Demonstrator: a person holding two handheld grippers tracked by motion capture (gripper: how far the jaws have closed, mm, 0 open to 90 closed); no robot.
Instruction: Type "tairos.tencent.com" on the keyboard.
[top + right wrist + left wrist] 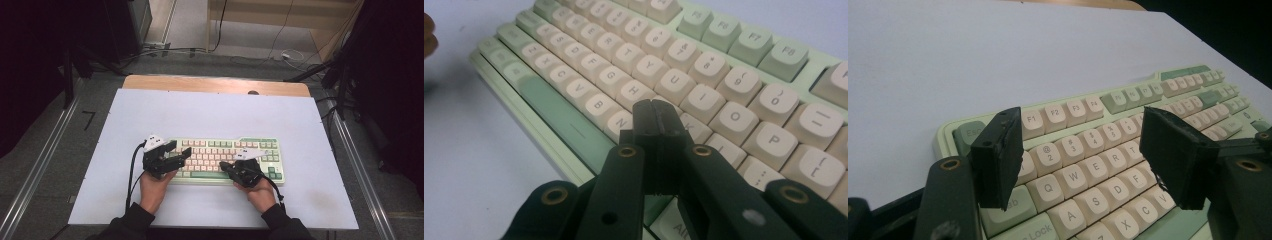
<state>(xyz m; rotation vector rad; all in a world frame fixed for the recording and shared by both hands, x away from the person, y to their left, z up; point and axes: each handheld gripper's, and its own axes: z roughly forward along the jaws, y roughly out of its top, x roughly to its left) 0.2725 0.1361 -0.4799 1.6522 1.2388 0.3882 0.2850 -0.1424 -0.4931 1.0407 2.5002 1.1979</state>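
A pale green keyboard [260, 145] with cream keys lies on the near middle of the white mat. My left gripper [179, 150] hovers open over the keyboard's left end. In the left gripper view the left gripper [1085, 155] has its jaws wide apart, above the Q, W, E and number keys [1075, 147], with nothing between them. My right gripper [224, 165] is shut and points down and left at the letter rows. In the right gripper view the right gripper [655, 117] has its closed tips low over the keys by N [620, 121], hiding the key beneath; whether they touch it I cannot tell.
The white mat [210, 112] covers a wooden table [215, 84] whose far edge shows. Metal rails [45, 160] run along both sides. Cables [280, 52] lie on the floor beyond the table. Dark stands flank the table at the left and right.
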